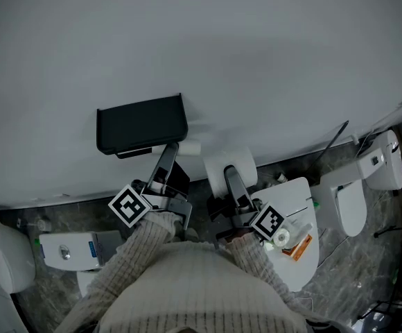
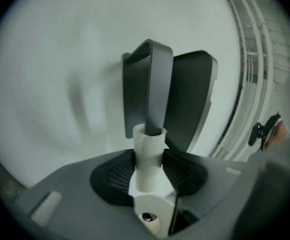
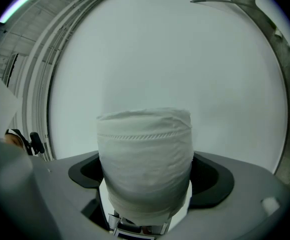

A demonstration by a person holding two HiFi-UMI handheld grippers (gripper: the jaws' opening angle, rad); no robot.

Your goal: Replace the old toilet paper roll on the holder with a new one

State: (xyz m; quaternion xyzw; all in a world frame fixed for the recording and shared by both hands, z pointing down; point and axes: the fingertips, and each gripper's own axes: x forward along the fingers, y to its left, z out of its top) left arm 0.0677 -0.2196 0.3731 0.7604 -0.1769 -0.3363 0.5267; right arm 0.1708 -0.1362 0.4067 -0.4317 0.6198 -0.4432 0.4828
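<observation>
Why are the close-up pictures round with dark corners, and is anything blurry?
Both gripper views: wide-angle lens, so round frame, black corners, bowed lines. Left gripper view: the cardboard tube looks soft. Right gripper view: the new roll is slightly blurred; light streak top left. Head view: dim, even light, faint shadow beside the holder.

Plain pale wall [image 1: 222,40] meets dark marbled floor [image 1: 385,248] beside a white toilet [image 1: 350,203]

The holder [image 1: 142,125] ahead of the left gripper [image 1: 177,148] is black, and the empty tube [image 2: 149,156] in it white. The right gripper [image 1: 230,175] has a white roll [image 3: 145,159] with an embossed dotted line.
</observation>
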